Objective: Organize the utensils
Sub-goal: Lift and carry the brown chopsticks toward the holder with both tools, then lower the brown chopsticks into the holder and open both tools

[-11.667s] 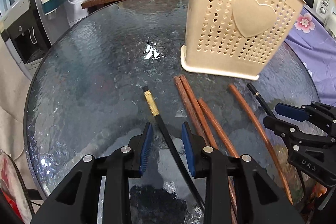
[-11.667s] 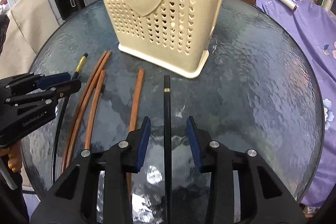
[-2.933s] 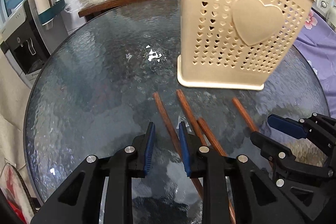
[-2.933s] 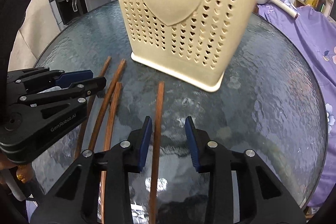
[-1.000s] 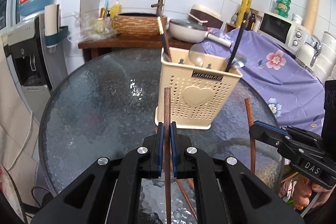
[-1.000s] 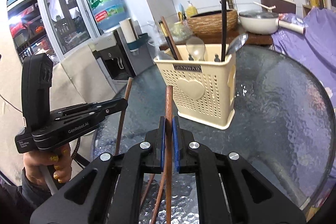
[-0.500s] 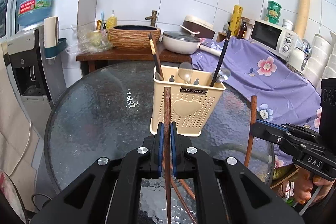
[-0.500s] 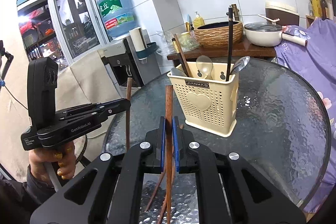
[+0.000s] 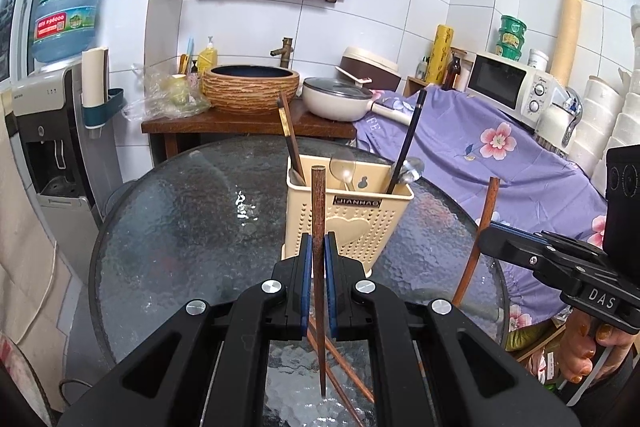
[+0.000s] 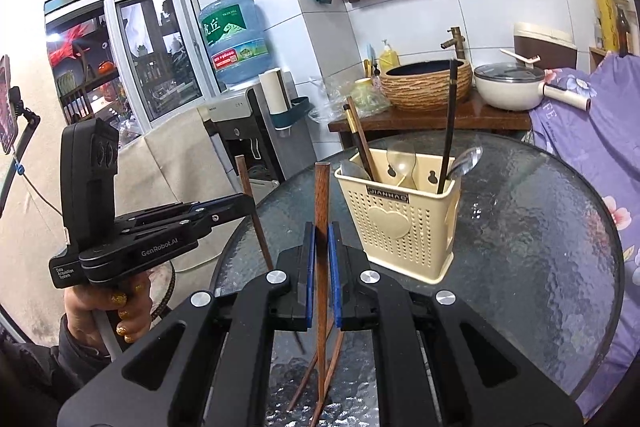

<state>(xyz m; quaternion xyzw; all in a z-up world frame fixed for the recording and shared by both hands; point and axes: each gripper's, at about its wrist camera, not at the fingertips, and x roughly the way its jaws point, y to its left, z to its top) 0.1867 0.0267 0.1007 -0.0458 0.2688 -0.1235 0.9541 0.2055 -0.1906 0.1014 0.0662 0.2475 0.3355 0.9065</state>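
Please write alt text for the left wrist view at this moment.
The left gripper is shut on a brown wooden chopstick, held upright above a round glass table. Behind it stands a cream utensil basket holding chopsticks and spoons; at right, the right gripper holds another brown chopstick.

A utensil basket (image 9: 347, 223) stands on the round glass table (image 9: 180, 227), toward its far side. In the basket stand chopsticks (image 9: 291, 143) at its left end, another chopstick (image 9: 405, 143) at its right end, and spoons (image 9: 343, 169) between them. On the table's near edge lie two loose chopsticks (image 9: 344, 359) — crossed, just before the basket. Behind the table's far edge stands a wooden side table (image 9: 240, 125) bearing a basin (image 9: 250, 89), with a pan (image 9: 334, 103) at its right. A water dispenser (image 9: 44, 131) stands off the table's left edge — a microwave (image 9: 508, 87) beyond its right.
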